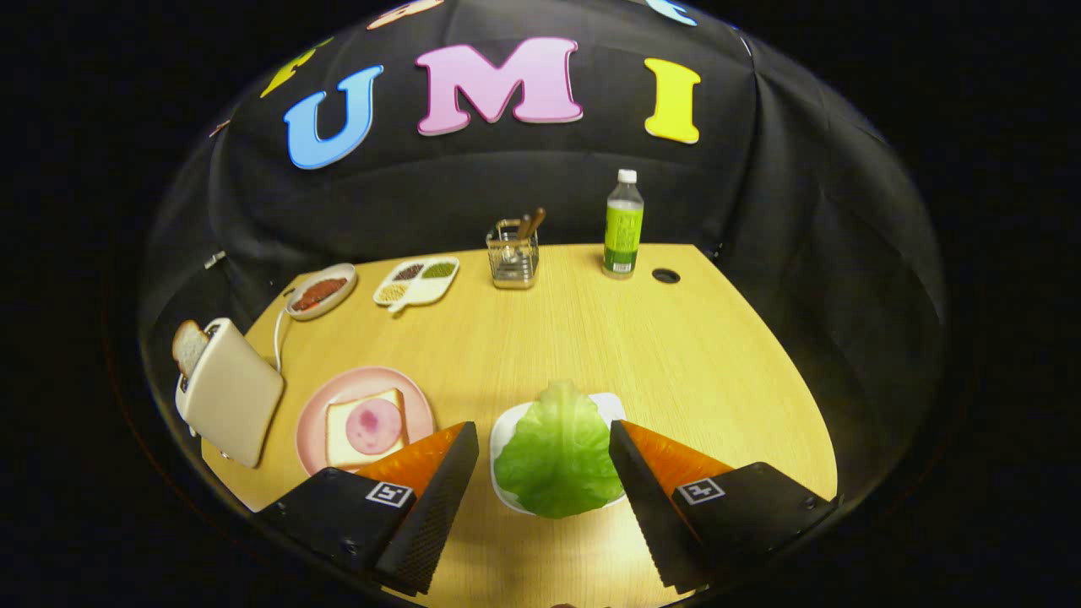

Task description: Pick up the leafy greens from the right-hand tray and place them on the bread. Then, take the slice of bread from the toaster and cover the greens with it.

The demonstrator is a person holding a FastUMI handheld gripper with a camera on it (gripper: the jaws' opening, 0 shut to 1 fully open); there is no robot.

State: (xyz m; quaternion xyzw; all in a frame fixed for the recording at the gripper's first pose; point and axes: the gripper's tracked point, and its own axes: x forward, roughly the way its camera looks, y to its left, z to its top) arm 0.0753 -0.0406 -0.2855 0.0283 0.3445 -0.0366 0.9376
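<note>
Between the fingers: the leafy greens [558, 452] lie flat on a small white tray [503, 432], right in the gap, touched by neither finger
Gripper: the gripper [543, 443] is spread wide and holds nothing; one finger stands on each side of the leaf, apart from it
Step in hand: I'd judge this the approach for the first pick, with nothing lifted yet
How to do it well: come straight down over the middle of the leaf, keeping it centred, and close on the raised rib rather than the thin frilled edge, which looks likely to slip; take care the fingertips don't catch the tray's rim and drag it along
Where it goes: a pink plate [312, 420] sits just beside the tray, past the left finger, carrying a slice of bread [341, 429] with a round of pink meat on it; a short sideways carry should do, and the leaf should land flat on that slice
Next piece: a cream toaster [230, 392] stands beyond the plate at the tabletop [591, 338] edge, a second bread slice [189, 345] poking out of its slot
Further back: a dish of reddish food [321, 292], a divided dish [417, 281], a utensil holder [513, 253] and a green-labelled bottle [623, 225] stand well apart near the wall, out of the way
</note>
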